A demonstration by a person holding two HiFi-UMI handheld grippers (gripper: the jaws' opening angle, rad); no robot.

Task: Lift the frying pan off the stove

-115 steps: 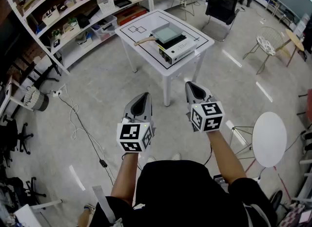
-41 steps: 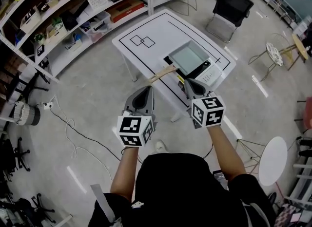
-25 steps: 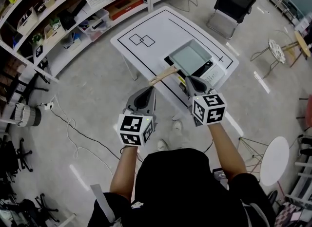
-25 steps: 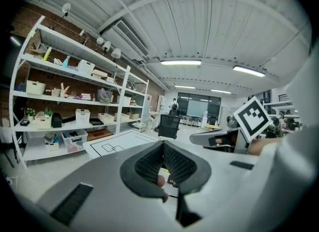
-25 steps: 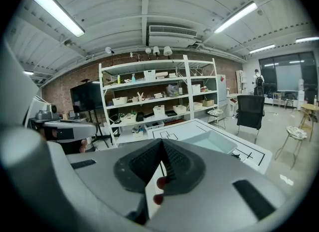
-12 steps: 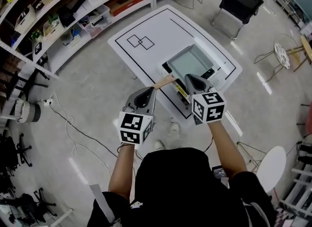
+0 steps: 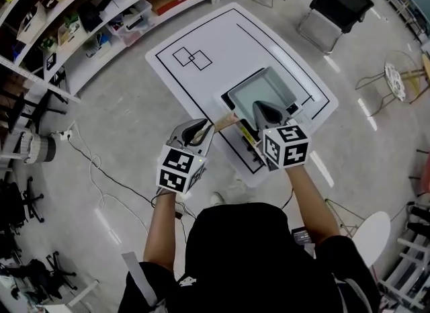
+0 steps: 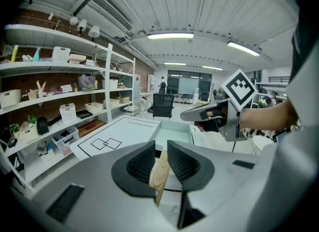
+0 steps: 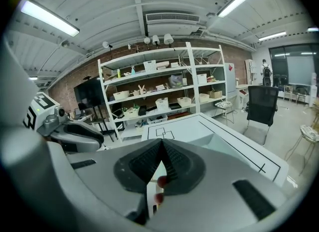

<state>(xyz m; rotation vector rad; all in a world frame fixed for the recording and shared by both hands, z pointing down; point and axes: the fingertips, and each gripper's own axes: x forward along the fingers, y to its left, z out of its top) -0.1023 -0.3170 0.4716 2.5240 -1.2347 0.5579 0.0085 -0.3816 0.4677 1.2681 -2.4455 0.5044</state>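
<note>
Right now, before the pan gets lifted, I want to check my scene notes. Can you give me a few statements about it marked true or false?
1. The square grey frying pan sits on the white-and-black portable stove. True.
2. The left gripper has nothing between its fingers. False: the fingers are opening, with the pan's wooden handle between them.
3. The right gripper has its fingers together, holding nothing. True.
4. The white table with black lines is round. False: it is rectangular.
</note>
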